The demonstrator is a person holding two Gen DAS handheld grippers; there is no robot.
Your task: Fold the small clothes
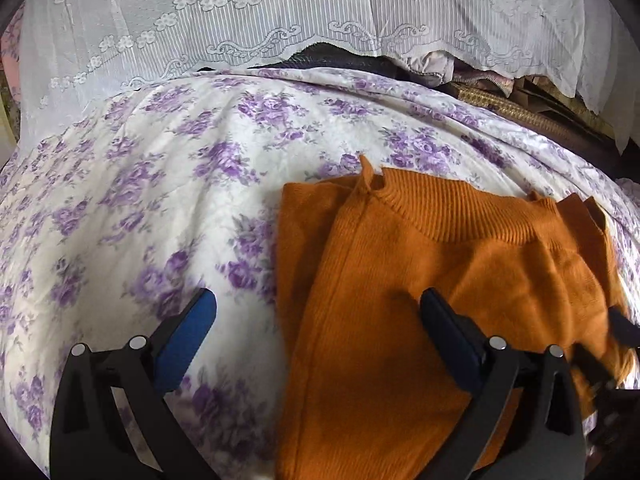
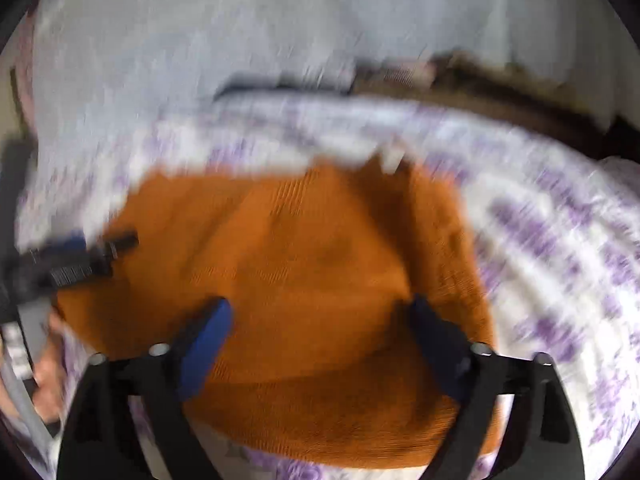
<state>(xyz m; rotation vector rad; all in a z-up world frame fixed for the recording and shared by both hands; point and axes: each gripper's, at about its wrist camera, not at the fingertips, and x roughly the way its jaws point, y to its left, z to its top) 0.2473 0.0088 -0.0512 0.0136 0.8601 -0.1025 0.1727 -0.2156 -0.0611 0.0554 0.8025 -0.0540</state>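
1. The orange sweater is laid partly folded on the floral bedspread, toward its right edge.
2. The left gripper is held released above the sweater's left edge.
3. The right gripper is held released, nothing grasped, over the sweater.

Spread across a bedsheet, with a folded knit sweater lying on it toward the right half, ribbed collar at the far end. Behind the sheet's far edge, a hanging lace curtain, with a heap of bundled fabrics tucked under its hem to the right. Nearest the camera in the left wrist view, the left gripper straddling the sweater's left edge, one finger over the sheet and one over the knit; in the blurred right wrist view, the right gripper over the sweater's near middle, both fingers above the knit.
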